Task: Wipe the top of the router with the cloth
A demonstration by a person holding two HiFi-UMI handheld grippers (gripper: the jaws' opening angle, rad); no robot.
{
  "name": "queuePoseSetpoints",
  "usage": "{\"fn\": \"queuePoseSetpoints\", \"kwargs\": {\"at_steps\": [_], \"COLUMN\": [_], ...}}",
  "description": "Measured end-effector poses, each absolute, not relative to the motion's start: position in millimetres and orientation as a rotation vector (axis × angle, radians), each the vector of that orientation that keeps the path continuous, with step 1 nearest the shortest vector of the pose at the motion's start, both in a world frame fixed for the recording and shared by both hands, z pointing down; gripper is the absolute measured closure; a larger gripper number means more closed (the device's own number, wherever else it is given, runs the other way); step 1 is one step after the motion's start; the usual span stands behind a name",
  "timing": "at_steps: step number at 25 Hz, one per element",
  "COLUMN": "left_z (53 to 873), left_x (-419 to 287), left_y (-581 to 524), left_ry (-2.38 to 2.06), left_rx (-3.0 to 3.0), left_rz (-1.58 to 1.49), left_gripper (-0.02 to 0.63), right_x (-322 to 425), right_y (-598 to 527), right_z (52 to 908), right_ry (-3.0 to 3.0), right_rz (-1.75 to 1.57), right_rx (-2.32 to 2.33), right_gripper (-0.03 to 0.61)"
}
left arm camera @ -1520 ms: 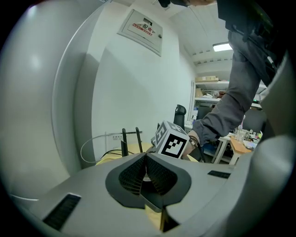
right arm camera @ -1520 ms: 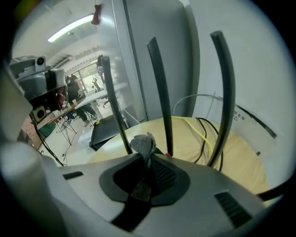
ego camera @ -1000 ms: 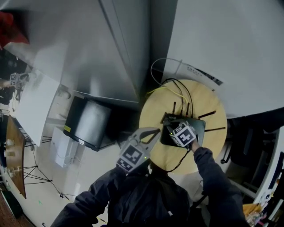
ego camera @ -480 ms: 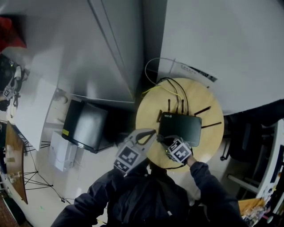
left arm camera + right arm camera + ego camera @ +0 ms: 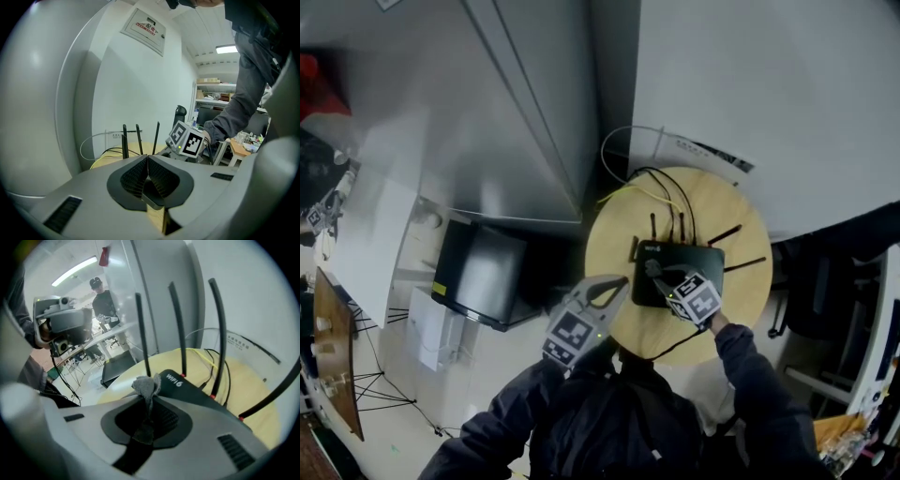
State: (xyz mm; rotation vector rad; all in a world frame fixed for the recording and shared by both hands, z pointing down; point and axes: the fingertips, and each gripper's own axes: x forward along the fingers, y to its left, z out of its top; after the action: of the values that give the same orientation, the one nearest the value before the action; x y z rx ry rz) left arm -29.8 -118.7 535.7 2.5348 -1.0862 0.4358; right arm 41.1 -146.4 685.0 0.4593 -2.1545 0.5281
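Observation:
A black router [image 5: 698, 258] with several upright antennas lies on the round wooden table [image 5: 614, 234]. In the right gripper view its top reads WIFI 6 [image 5: 174, 379]. My right gripper [image 5: 661, 279] is shut on a small grey cloth [image 5: 146, 386] and rests over the router's near left part. The cloth [image 5: 652, 268] shows as a grey wad on the router top in the head view. My left gripper [image 5: 614, 289] hangs at the table's near left edge, jaws shut with nothing between them; in its own view its tips [image 5: 146, 159] meet.
Black and yellow cables [image 5: 670, 192] run from the router's back toward the white wall [image 5: 769, 84]. A dark monitor-like box [image 5: 483, 272] lies on the floor to the left. A grey cabinet [image 5: 506, 122] stands behind the table. A person [image 5: 104, 303] stands far off.
My right gripper with the cloth, which had pulled back to the router's near edge half a second ago, has moved forward again onto its top. The left gripper has barely shifted.

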Motion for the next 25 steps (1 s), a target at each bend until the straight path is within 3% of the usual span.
{"fn": "queuePoseSetpoints", "kwargs": {"at_steps": [12,25], "left_z": [535,541], "left_x": [-24,-16], "left_y": [-126,-114], "left_ry": [-1.059,-0.991], "left_rx": [2.554,2.565], "left_rz": [0.465,0.479], "left_gripper": [0.617,0.617], "right_x": [60,70], "right_y": [-214,-99], "right_z": [704,700], "right_ry": [-2.056,-2.086], "right_rz": [0.411,0.514], "right_rx": [0.504,0.359], "right_gripper": [0.506,0.506]}}
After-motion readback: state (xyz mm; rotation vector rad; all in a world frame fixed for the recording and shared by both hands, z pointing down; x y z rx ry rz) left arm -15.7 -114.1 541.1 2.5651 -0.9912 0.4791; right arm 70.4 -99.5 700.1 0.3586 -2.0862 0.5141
